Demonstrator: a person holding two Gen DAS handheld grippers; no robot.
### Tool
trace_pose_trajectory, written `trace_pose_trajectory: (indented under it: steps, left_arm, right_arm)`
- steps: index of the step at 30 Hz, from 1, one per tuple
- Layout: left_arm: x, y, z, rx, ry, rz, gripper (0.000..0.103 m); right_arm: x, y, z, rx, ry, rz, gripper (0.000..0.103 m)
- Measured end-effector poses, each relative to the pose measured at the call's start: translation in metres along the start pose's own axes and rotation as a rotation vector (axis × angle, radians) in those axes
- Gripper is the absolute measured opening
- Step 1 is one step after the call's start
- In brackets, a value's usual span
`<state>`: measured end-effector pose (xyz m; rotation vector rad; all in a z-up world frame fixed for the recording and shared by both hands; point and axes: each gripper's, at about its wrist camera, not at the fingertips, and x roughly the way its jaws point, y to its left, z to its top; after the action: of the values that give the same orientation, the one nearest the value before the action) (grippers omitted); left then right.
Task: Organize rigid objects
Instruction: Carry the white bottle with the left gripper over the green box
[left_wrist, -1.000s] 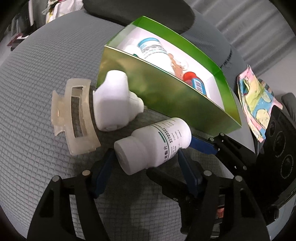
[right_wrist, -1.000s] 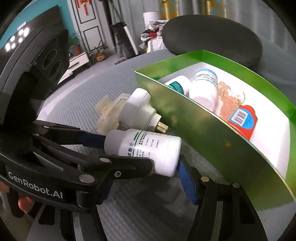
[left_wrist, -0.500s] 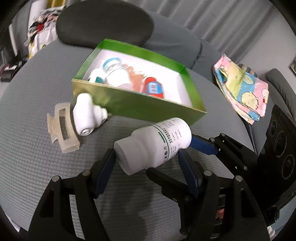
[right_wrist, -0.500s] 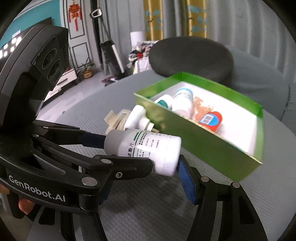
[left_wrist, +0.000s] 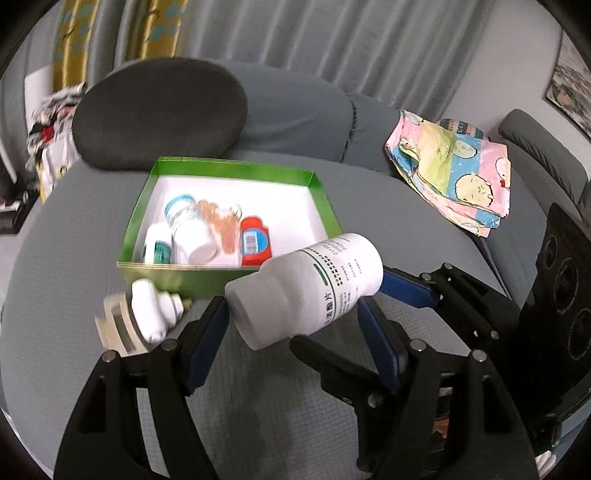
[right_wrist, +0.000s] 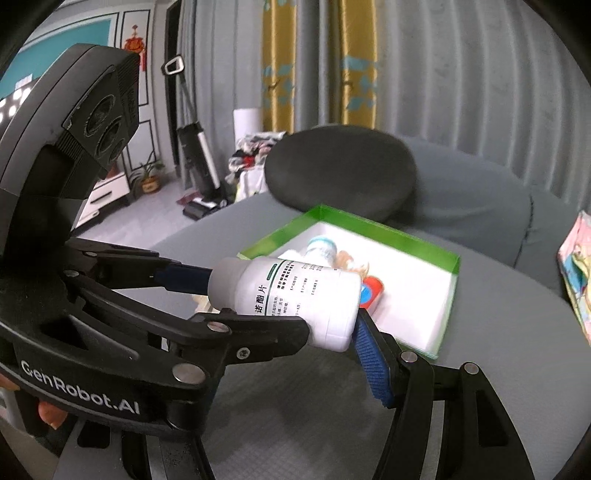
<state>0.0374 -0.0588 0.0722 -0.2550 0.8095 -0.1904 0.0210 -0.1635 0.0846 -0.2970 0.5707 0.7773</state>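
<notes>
- Left gripper (left_wrist: 291, 310): jaws opening, with the bottle (left_wrist: 306, 291) between them. One blue pad meets the cap end; the other finger runs under the body near the base.
- Right gripper (left_wrist: 340, 308): clamped on the same bottle. One blue pad presses the flat base. In its own view the other finger is hidden behind the left gripper's housing.
- Bottle: white plastic with a plain white cap and a white label bearing a green band and dark print too small to read. It lies tilted, base higher than cap, clear of the grey seat (left_wrist: 92, 266) and just in front of the box (left_wrist: 173, 275).
- Box: green walls, white inside, open top. It holds two small white bottles, a red-capped item and a peach-coloured piece, blurred and hard to name.
- Beside the box's near wall, on the seat: a white plug (left_wrist: 151, 310) touching a beige clip (left_wrist: 118, 328), both motion-blurred.
</notes>
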Motion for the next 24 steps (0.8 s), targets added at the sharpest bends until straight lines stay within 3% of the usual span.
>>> trace_pose_trajectory:
  steps: [7,24]
  left_arm:
    - [0.006,-0.004,0.019,0.028,-0.008,-0.027,0.071]
    - [0.061,0.0,0.061,0.053,0.051,-0.054,0.071]
  right_arm:
    - [-0.002,-0.017,0.012,0.015,-0.032,-0.024,0.066]
    - [0.041,-0.061,0.025,0.073,-0.007,-0.05,0.066]
